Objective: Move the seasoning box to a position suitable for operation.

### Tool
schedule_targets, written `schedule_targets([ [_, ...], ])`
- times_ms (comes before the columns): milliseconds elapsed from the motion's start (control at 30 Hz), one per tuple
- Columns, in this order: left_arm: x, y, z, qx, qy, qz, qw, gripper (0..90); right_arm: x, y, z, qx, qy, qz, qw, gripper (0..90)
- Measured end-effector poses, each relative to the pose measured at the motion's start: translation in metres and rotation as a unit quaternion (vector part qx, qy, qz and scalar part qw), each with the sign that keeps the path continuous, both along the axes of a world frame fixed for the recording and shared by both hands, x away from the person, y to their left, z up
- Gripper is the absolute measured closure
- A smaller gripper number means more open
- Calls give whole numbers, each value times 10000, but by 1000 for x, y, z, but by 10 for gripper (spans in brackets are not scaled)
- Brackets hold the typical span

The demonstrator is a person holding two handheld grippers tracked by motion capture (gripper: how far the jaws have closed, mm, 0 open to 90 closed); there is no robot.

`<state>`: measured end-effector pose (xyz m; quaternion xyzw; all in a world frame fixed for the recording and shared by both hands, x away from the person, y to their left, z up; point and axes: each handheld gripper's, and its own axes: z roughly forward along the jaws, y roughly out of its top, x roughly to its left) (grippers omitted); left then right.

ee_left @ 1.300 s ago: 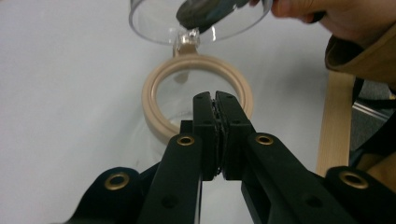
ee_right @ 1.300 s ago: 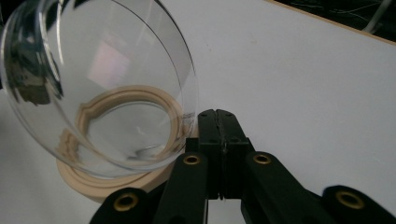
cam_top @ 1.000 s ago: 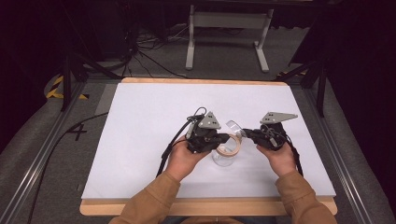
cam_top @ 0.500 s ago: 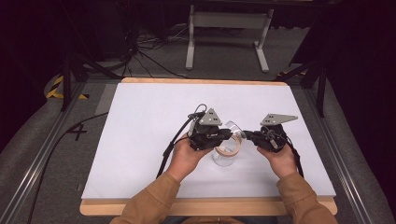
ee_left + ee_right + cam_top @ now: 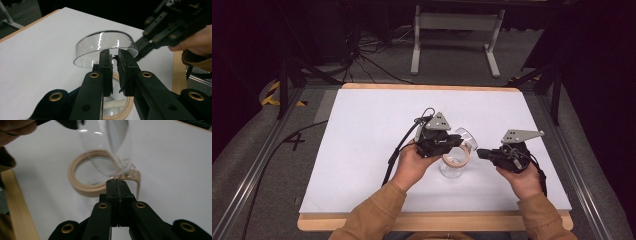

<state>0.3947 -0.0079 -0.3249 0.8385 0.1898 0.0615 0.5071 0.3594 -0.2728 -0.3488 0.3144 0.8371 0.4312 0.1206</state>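
the left gripper is being held in the person's left hand near the middle of the white table, its forearm in a tan sleeve coming up from the bottom edge of the high view. its jaws are pointing toward the right gripper and have just been opening. in the left gripper view they are standing slightly apart with a narrow gap between the pads, right at the near rim of the clear lid. whether the pads are pressing on that rim is hard to make out, since the clear wall is nearly invisible there.

the right gripper is being held in the right hand a little to the right of the jar, pointing back toward the left gripper. its jaws are pressed together with nothing between them, tips just short of the tan tab.

the clear jar is standing on the table between the two grippers, its mouth ringed by a tan seal ring. the lid is tilting open above it, hinged at the far side in the high view. the jar's glass body is barely readable against the white surface.

a hand-drawn mark resembling a "4" is showing on the grey floor left of the table. no other writing is legible.
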Motion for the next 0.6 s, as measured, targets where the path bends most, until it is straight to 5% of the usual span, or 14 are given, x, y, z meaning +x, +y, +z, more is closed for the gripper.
schedule_targets([
  [167,0,-1,0,5,31,-6,10000,808,-11,21,6,-10,-301,328,9990,897],
  [467,2,7,-1,78,86,71,9999,787,-11,25,10,148,-873,47,9961,896],
  [600,0,13,1,206,15,197,9996,767,-8,19,12,283,-921,-54,9953,896],
])
